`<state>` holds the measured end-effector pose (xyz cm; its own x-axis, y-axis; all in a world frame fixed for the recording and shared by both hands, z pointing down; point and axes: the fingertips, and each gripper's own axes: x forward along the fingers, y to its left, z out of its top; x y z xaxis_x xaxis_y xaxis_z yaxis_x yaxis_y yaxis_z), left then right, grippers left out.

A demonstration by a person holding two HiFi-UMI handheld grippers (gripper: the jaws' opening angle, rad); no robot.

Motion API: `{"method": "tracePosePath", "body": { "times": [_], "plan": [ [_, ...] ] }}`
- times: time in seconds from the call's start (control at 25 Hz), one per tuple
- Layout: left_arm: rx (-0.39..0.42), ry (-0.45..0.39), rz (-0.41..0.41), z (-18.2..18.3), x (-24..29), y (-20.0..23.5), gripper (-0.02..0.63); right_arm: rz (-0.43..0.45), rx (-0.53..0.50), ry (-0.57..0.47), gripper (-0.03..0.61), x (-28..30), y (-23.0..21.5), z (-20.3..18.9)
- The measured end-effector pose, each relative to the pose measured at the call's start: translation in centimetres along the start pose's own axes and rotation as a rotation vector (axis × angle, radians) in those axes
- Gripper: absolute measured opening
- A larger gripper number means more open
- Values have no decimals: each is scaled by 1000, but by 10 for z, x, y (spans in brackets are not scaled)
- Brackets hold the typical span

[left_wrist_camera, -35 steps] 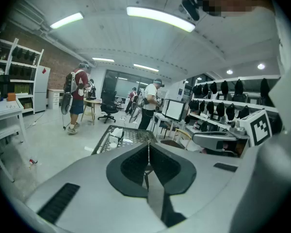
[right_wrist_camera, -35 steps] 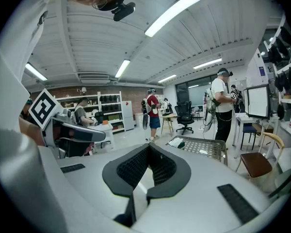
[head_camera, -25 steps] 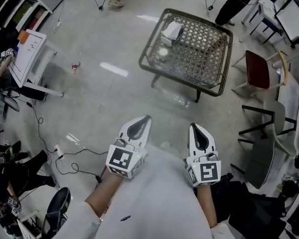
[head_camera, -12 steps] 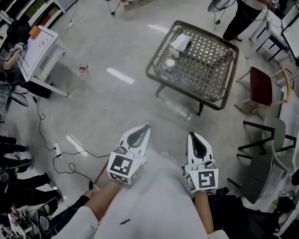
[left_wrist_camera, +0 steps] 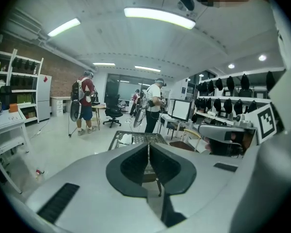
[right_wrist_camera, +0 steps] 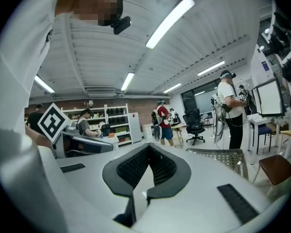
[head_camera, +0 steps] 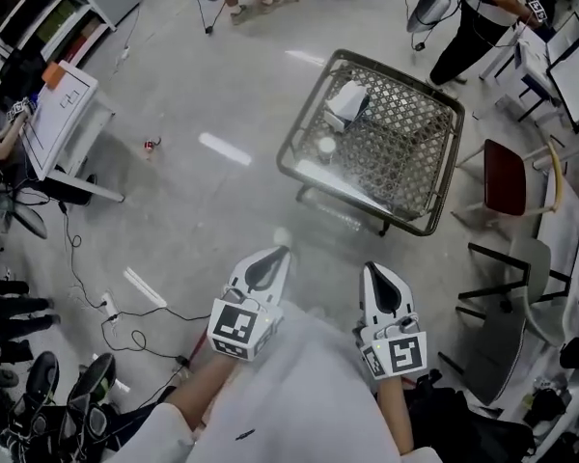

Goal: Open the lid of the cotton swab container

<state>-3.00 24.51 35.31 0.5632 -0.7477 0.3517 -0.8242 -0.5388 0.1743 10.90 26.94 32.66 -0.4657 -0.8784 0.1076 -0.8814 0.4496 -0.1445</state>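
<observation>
A small round container with a white top [head_camera: 326, 147], which may be the cotton swab container, stands on a low wicker-mesh table [head_camera: 405, 162] across the floor. Behind it lies a white box-like thing [head_camera: 345, 102]. My left gripper [head_camera: 278, 252] and right gripper [head_camera: 374, 268] are held side by side over the floor, well short of the table, both shut and empty. In the left gripper view the shut left gripper [left_wrist_camera: 148, 144] points at the table [left_wrist_camera: 136, 138]. In the right gripper view the right gripper [right_wrist_camera: 149, 147] is shut too, and the table [right_wrist_camera: 223, 154] lies to its right.
A red-seated chair [head_camera: 505, 174] and a grey chair [head_camera: 521, 292] stand right of the table. A whiteboard stand [head_camera: 58, 114] is at the left, and cables [head_camera: 106, 309] trail over the floor. People [head_camera: 468, 22] stand beyond the table. A small red object [head_camera: 151, 145] lies on the floor.
The table has slid lower and nearer in the head view as I move toward it. Both grippers keep shut and hold their places in front of me.
</observation>
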Motion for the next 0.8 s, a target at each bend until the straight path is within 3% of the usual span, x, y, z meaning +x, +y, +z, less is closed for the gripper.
{"method": "tracePosePath", "body": {
  "times": [0.32, 0.56, 0.8],
  "plan": [
    [-17, -10, -54, 43, 64, 72, 9, -26, -69, 37, 0, 97, -19, 21],
    [3, -22, -92, 78, 108, 128, 9, 9, -31, 60, 0, 170, -33, 31],
    [37, -40, -97, 98, 138, 166, 9, -12, -54, 78, 0, 223, -55, 32]
  ]
}}
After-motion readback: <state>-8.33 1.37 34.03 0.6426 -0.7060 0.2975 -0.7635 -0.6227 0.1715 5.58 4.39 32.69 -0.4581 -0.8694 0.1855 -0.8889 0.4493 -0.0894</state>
